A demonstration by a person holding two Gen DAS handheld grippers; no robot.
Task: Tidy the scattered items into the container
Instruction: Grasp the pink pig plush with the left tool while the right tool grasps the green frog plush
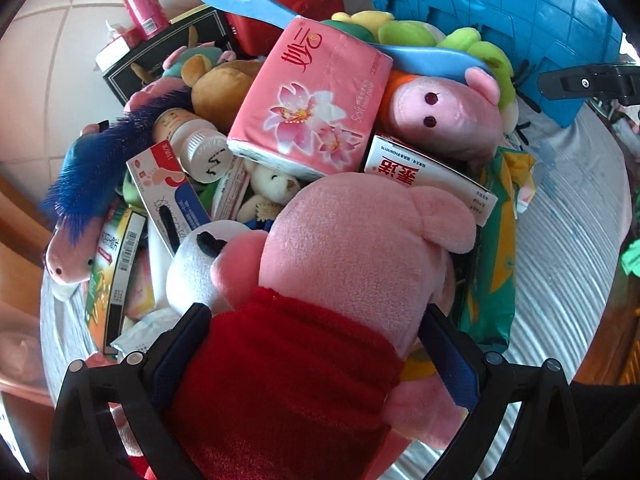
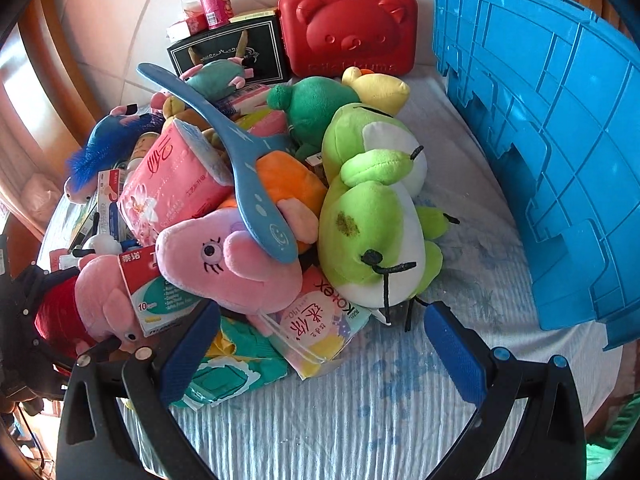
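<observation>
Now my left jaws (image 1: 312,360) clamp the pink plush pig in a red dress (image 1: 320,300); right jaws (image 2: 320,340) gape wide, empty. I should lift it clear of the pile before swinging toward the blue plastic crate (image 2: 540,140).

The left wrist view looks steeply down, very close over the heap, the pink pig plush (image 1: 344,264) filling its foreground. The right wrist view sits farther back and lower, facing the heap's side across the bed (image 2: 360,412). Both share the tissue pack (image 1: 316,100), blue hanger (image 2: 240,160) and blue crate (image 2: 552,152).
</observation>
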